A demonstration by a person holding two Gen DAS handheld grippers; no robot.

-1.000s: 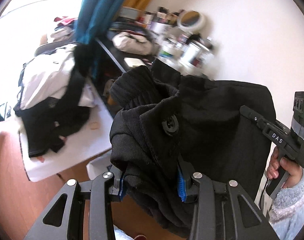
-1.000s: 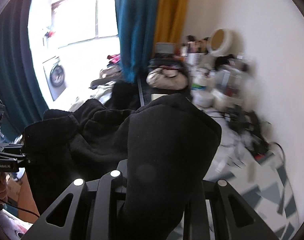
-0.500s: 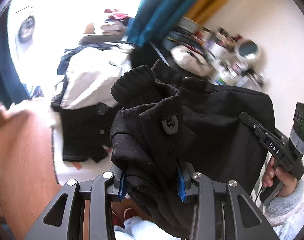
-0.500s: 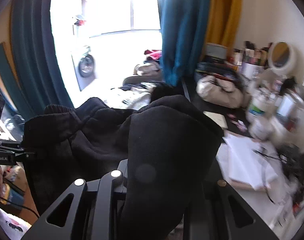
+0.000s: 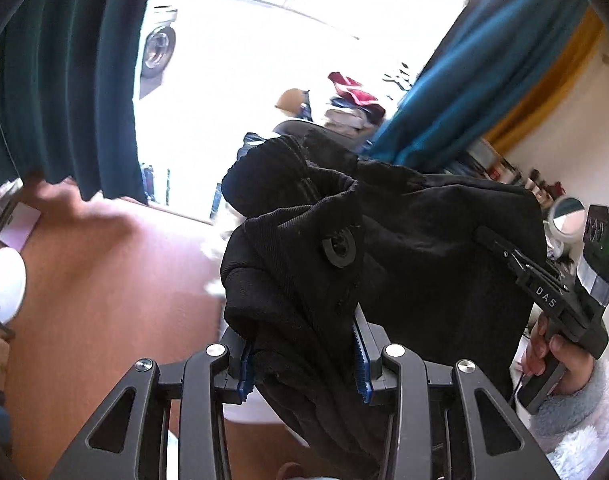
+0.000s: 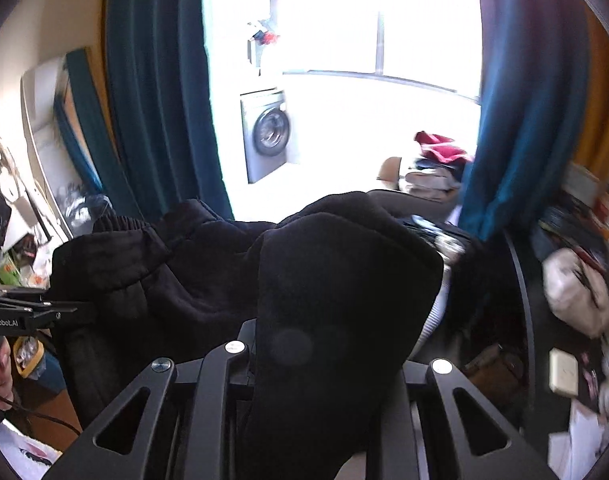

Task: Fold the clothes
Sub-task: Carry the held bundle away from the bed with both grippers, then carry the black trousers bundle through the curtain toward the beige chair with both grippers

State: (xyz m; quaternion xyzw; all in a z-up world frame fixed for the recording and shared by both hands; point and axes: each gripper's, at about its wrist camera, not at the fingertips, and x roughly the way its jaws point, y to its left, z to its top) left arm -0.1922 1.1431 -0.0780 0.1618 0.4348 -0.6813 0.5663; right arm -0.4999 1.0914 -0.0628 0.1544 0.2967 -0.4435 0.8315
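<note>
Both my tongs, left tongs (image 5: pixel 302 364) and right tongs (image 6: pixel 324 364), clamped black corduroy trousers (image 5: pixel 424 248), held aloft between them; no fold laid yet.

A lived-in home room, judging by teal curtains (image 6: pixel 156 92) framing a bright window (image 6: pixel 376 40), a washing machine (image 6: pixel 266 134) on the balcony beyond, piled clothes (image 6: pixel 436 164) on a chair, a cluttered desk (image 6: pixel 544 320), a round mirror (image 5: pixel 567 220) and a wooden floor (image 5: pixel 104 280).
</note>
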